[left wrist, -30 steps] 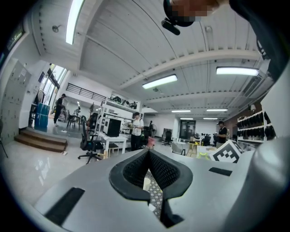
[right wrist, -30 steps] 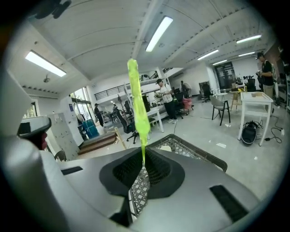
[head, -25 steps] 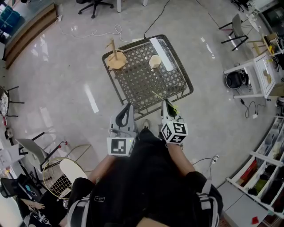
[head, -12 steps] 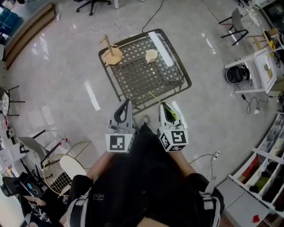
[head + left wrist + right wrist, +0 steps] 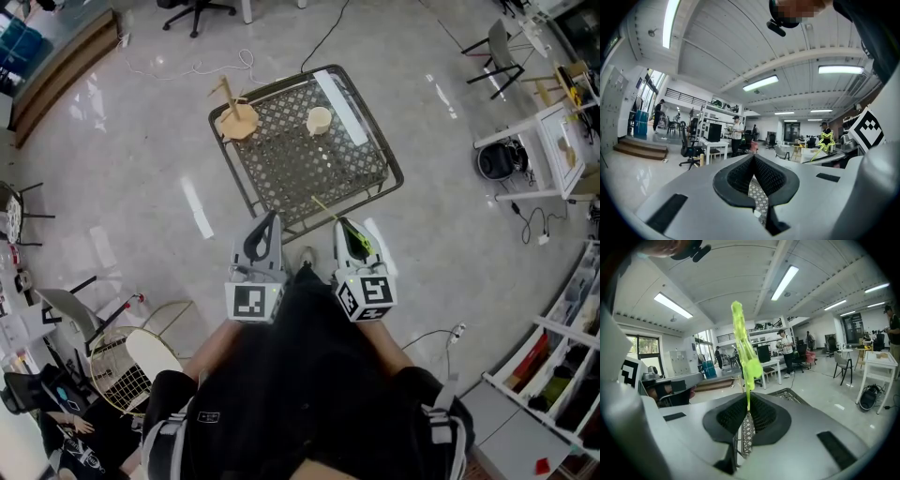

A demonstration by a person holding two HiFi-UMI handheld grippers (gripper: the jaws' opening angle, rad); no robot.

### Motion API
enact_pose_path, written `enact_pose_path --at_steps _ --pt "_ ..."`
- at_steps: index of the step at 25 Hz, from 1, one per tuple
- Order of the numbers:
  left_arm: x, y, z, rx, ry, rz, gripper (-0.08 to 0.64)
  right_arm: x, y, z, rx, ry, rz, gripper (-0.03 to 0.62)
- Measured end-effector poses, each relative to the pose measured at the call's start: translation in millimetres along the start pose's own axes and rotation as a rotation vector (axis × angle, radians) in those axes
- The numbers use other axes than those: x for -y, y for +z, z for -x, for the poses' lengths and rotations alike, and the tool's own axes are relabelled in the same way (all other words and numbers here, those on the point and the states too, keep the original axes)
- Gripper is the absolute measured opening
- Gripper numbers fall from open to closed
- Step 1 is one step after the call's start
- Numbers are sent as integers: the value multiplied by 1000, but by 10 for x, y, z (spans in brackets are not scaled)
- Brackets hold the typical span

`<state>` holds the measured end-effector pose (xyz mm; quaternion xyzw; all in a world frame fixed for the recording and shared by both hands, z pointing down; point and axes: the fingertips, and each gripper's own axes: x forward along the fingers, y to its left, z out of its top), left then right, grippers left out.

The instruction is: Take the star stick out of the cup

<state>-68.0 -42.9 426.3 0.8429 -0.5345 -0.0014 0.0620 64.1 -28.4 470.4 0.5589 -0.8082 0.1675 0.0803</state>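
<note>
One star stick (image 5: 746,363) is held clamped upright in the jaws of the right gripper (image 5: 345,225), clear of the one cup (image 5: 320,119), which stands well ahead on the mesh table (image 5: 300,171). Removal is judged done; only setting the stick down is called for. The left gripper (image 5: 266,221) is pressed closed on nothing.

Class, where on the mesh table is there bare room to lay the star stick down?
The near half of the table, between the cup and the near rim, is bare. The far edge is crowded: wooden stand, cup, white strip. The right gripper holds the star stick.
</note>
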Motion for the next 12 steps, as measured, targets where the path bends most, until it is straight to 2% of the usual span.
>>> enact_pose_path --at_steps 12 --pt "100 -97 96 -17 -15 -8 15 -15 -56 100 -6 2 4 21"
